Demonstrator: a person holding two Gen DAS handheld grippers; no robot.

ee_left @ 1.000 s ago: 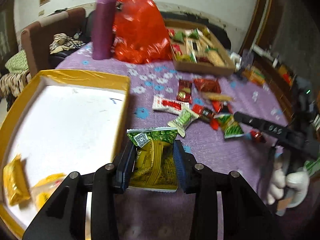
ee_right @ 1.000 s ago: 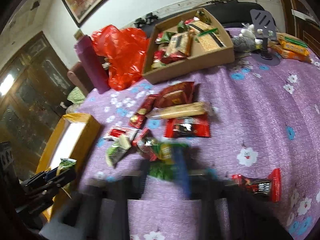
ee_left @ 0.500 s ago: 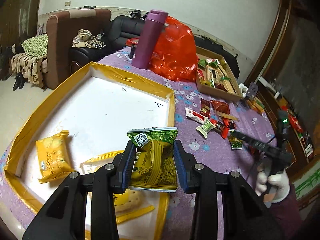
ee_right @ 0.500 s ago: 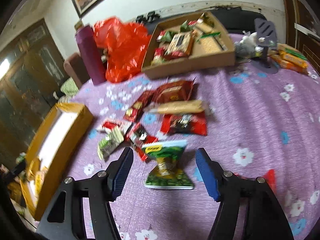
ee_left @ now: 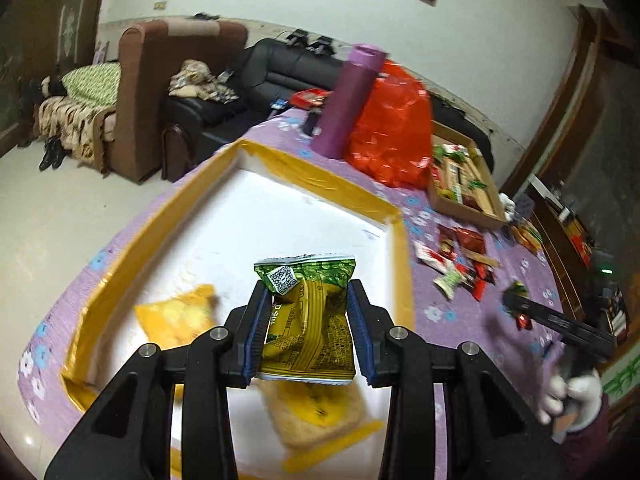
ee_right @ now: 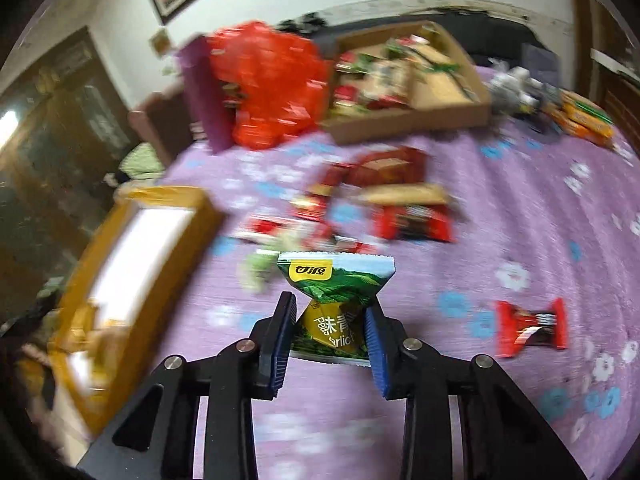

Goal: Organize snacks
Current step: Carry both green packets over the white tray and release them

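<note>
My left gripper [ee_left: 307,330] is shut on a green-and-yellow snack packet [ee_left: 308,320] and holds it above the white tray with yellow rim [ee_left: 316,178]. Yellow packets [ee_left: 176,316] lie in the tray below it. My right gripper [ee_right: 330,340] is shut on a green pea snack packet [ee_right: 336,300], lifted over the purple floral tablecloth [ee_right: 540,220]. Loose red and green snacks [ee_right: 412,222] lie scattered ahead of it. The right gripper also shows in the left wrist view [ee_left: 520,308], far right.
A cardboard box of snacks [ee_right: 408,80], a red plastic bag [ee_right: 272,84] and a tall purple bottle [ee_left: 352,100] stand at the table's back. A red wrapped snack [ee_right: 532,328] lies to the right. Sofas [ee_left: 280,76] stand beyond the table.
My left gripper carried its packet further over the tray. My right gripper closed on the green pea packet and lifted it off the cloth.
</note>
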